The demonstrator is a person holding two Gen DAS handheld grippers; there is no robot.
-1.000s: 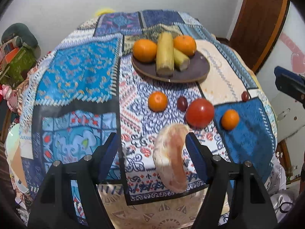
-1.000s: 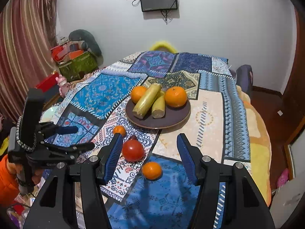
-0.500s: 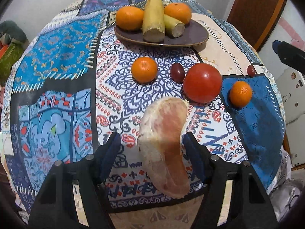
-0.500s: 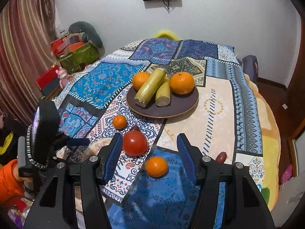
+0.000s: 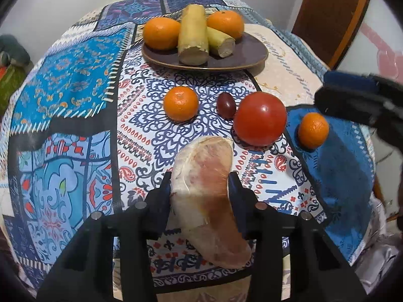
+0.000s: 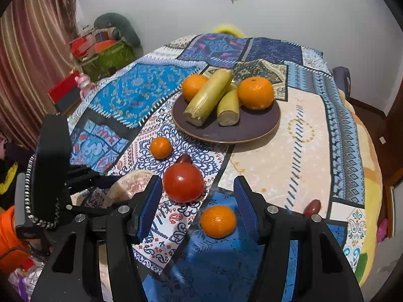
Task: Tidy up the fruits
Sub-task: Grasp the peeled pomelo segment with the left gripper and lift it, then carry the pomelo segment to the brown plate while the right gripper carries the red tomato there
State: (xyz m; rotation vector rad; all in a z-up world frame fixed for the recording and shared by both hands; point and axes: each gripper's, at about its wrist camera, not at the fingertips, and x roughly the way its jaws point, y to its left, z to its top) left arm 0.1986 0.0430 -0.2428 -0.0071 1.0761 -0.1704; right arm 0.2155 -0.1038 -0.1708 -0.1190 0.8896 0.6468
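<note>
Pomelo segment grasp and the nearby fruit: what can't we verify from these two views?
- Left gripper pad contact: left wrist view, the pomelo segment covers both inner faces.
- Same segment, right wrist view: mostly behind the right gripper finger.
- Dark date: half hidden by the tomato.
- Reddish fruit at the cloth edge: too small to identify.

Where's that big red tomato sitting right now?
In the right wrist view the tomato sits on the patterned tablecloth near the table's front edge, beside the small dark red fruit, with a small orange just in front of it.
</note>
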